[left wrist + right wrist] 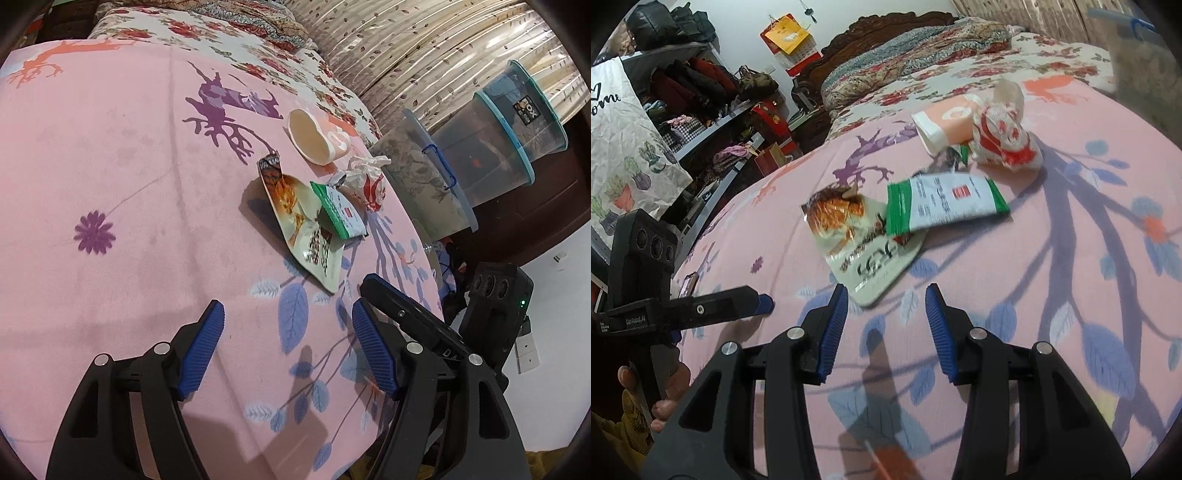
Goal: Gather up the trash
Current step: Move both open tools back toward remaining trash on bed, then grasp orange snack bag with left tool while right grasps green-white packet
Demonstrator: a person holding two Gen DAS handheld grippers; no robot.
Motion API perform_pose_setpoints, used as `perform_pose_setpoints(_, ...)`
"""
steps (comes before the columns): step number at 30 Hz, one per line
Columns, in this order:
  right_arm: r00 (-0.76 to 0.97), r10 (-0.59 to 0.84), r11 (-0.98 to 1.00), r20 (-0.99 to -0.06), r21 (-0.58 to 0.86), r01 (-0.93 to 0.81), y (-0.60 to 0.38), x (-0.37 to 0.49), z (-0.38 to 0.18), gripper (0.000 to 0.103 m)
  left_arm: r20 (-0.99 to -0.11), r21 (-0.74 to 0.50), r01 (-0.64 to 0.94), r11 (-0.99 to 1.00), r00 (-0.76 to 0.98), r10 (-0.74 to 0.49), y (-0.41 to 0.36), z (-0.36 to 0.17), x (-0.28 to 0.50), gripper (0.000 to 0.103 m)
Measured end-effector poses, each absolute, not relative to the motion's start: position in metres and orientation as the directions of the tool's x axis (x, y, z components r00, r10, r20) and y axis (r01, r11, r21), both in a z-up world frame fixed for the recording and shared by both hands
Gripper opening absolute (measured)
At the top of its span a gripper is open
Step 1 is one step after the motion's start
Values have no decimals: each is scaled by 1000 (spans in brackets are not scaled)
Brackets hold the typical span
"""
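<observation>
Trash lies on a pink bedsheet (pixel 110 166). A white snack pouch (pixel 299 225) with an orange food picture lies flat, also in the right wrist view (pixel 857 240). A green-and-white wrapper (pixel 338 210) rests on it (pixel 945 203). Beyond are a tipped paper cup (pixel 314 136) (pixel 945 125) and a crumpled red-and-white plastic bag (pixel 369 181) (pixel 1001 136). My left gripper (pixel 288 325) is open and empty above the sheet, short of the pouch. My right gripper (pixel 886 306) is open and empty, its tips at the pouch's near corner.
Stacked clear storage tubs (pixel 491 147) stand off the bed's right side by a curtain (pixel 424 48). A folded floral quilt (pixel 908 51) lies at the headboard. Cluttered clothes shelves (pixel 701 103) and a paper bag (pixel 624 147) stand left of the bed.
</observation>
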State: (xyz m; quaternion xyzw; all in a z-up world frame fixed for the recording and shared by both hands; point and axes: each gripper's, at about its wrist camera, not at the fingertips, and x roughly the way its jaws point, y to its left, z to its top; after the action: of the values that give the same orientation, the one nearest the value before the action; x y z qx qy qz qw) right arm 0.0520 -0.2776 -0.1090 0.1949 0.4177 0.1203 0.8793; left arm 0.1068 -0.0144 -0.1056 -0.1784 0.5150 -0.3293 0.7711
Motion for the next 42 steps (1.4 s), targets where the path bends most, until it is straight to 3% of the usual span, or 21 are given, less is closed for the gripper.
perform_pose_setpoints(5,598,378,902,-707,426,-67,-270,71,-115,32,-654,-659,296,691,229,-721,-17,-107,125,69)
perform_pose_setpoints(14,542,488,865,-684,462,-196,-248,75,-116,33,-634,-700,272,660,189,-750,-43,-112,156,68)
perform_pose_setpoints(19,605,451,869,-656,478,-129,-276,70,-107,34,-644,-690,263,674,202,-738,-57,-111,171,67)
perform_pose_setpoints(21,636,407,878,-656,472,-75,-294,71,-104,34,-657,-671,267,692,218,-722,-64,-111,175,62)
perform_pose_setpoints(22,649,373,887,-663,460,-40,-304,73,-103,39,-663,-663,269,698,223,-715,-65,-111,177,55)
perform_pose_setpoints(23,656,347,891,-670,454,-8,-314,75,-103,53,-672,-652,271,708,226,-706,-68,-112,180,36)
perform_pose_setpoints(25,669,317,881,-672,471,55,-334,80,-106,60,-687,-644,275,714,202,-698,-74,-119,183,9)
perform_pose_setpoints(28,663,311,845,-681,517,135,-357,89,-114,60,-681,-653,279,704,189,-707,-74,-126,183,9)
perform_pose_setpoints(32,670,342,754,-659,618,222,-386,100,-129,51,-679,-648,290,704,199,-707,-70,-127,180,9)
perform_pose_setpoints(39,660,430,687,-616,697,204,-379,131,-143,39,-686,-632,306,712,207,-697,-74,-126,178,9)
perform_pose_setpoints(41,658,428,691,-619,694,204,-370,132,-145,24,-686,-632,306,712,205,-698,-74,-126,178,9)
perform_pose_setpoints(42,654,430,690,-622,694,206,-367,135,-148,22,-687,-632,306,712,205,-697,-74,-126,178,9)
